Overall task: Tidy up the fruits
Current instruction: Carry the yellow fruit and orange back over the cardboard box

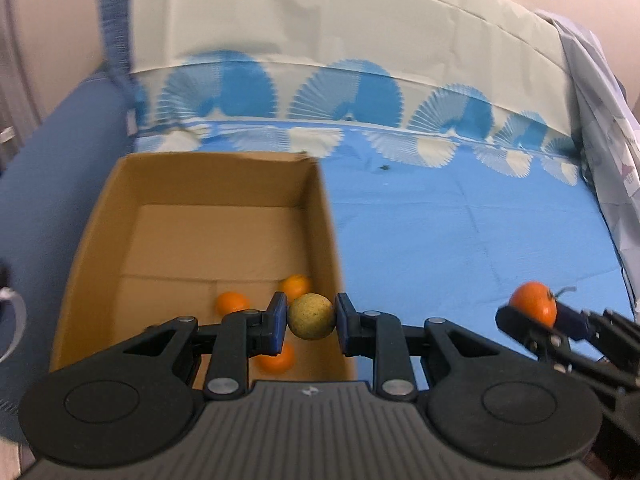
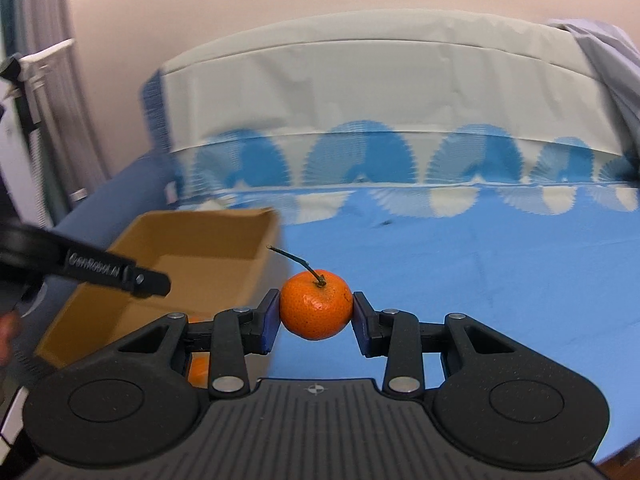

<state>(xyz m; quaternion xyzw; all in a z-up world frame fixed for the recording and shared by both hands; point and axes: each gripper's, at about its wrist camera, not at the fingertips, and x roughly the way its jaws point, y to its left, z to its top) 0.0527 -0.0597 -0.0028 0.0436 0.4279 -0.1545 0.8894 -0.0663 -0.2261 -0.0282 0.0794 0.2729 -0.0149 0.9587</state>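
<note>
Left gripper [image 1: 311, 317]: clenched on a yellow-green fruit [image 1: 311, 316], one blue pad pressing each side; the pair sits above the near right part of the cardboard box.
Yellow-green fruit: round, dull and speckled, carried clear of the box floor.
Right gripper [image 2: 316, 310]: grasping an orange with a stem [image 2: 315, 304] between its blue pads; seen from the left wrist view at the right edge, well apart from the box, over the blue cloth.
Orange with a stem: bright peel, thin dark stalk [image 2: 294, 261] slanting up and to the left; held above the cloth, not touching it.
Cardboard box [image 1: 120, 216]: open-topped, brown, standing on the left part of the blue cloth; walls upright, floor mostly bare.
Oranges in the box: three, all towards the near end of the floor. One [image 1: 231, 303] lies left of the left gripper's pad, one [image 1: 297, 285] just behind the held fruit, one [image 1: 276, 360] partly hidden under the gripper's linkage.
Blue cloth [image 1: 460, 240]: covers the surface; fan pattern in blue and white along the far edge, cream panel rising behind.
Small dark speck [image 1: 385, 167]: on the cloth beyond the box; too small to identify.
Image quality: both views blurred.
</note>
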